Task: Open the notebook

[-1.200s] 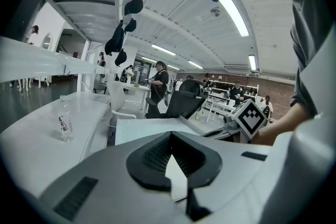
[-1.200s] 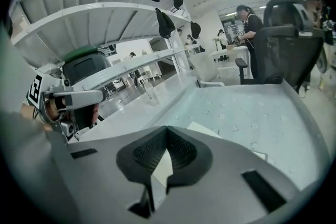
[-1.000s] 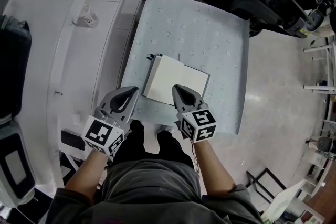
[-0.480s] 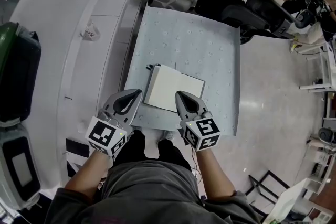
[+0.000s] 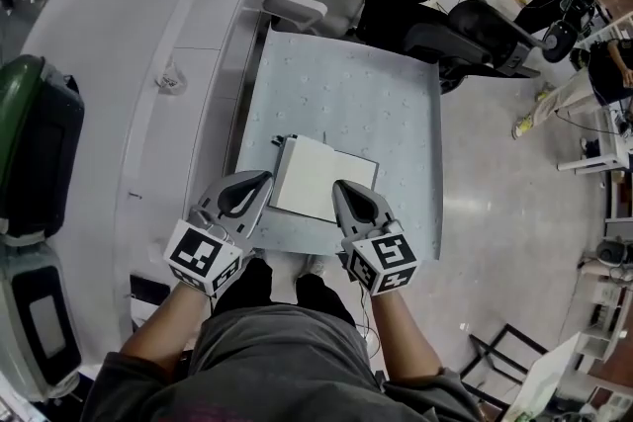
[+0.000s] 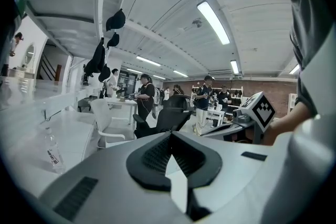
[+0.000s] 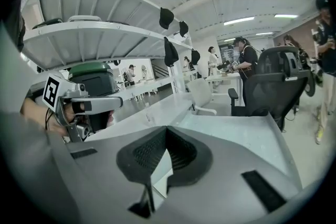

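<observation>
The notebook (image 5: 321, 178) lies flat on the pale blue table (image 5: 346, 94), a white face up and a dark edge at its far left corner. Both grippers hang above the table's near edge and touch nothing. My left gripper (image 5: 259, 181) is shut and empty, just left of the notebook's near left corner. My right gripper (image 5: 341, 185) is shut and empty over the notebook's near edge. In the left gripper view the jaws (image 6: 170, 135) meet at their tips. The right gripper view shows the same (image 7: 166, 128), and both views look out level over the room.
A white counter (image 5: 129, 64) with a small plastic bottle (image 5: 170, 77) runs along the left. A green-topped bin (image 5: 35, 143) stands beyond it. A white chair (image 5: 287, 5) and a black office chair (image 5: 475, 30) stand behind the table. People stand at the far desks.
Both grippers have risen together above the table's near edge, still shut. The notebook lies as it did, and the table looks smaller in the head view.
</observation>
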A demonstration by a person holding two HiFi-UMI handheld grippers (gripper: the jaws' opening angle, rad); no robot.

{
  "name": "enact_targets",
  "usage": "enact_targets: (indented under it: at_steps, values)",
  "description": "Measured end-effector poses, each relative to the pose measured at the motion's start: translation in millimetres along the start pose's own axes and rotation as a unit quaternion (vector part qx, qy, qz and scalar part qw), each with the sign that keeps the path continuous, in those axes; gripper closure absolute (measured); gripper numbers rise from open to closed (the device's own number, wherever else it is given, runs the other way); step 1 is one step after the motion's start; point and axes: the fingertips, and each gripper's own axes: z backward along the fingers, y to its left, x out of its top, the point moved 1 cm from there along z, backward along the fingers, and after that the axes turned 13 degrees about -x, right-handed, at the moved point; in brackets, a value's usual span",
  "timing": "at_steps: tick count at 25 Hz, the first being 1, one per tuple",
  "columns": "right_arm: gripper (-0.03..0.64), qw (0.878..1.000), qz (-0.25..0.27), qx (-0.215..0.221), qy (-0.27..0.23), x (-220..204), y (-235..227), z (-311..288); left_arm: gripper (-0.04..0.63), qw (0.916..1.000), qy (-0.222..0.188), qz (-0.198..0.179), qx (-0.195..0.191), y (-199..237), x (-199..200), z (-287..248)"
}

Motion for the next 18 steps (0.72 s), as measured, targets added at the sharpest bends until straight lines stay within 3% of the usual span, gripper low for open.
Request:
enact_targets:
  at_steps: [18]
  values:
    - [0.614, 0.999, -0.008, -0.026, -0.027, 23, -24, 26, 0.595, 0.9996, -0.015, -0.015, -0.018, -16, 24, -18]
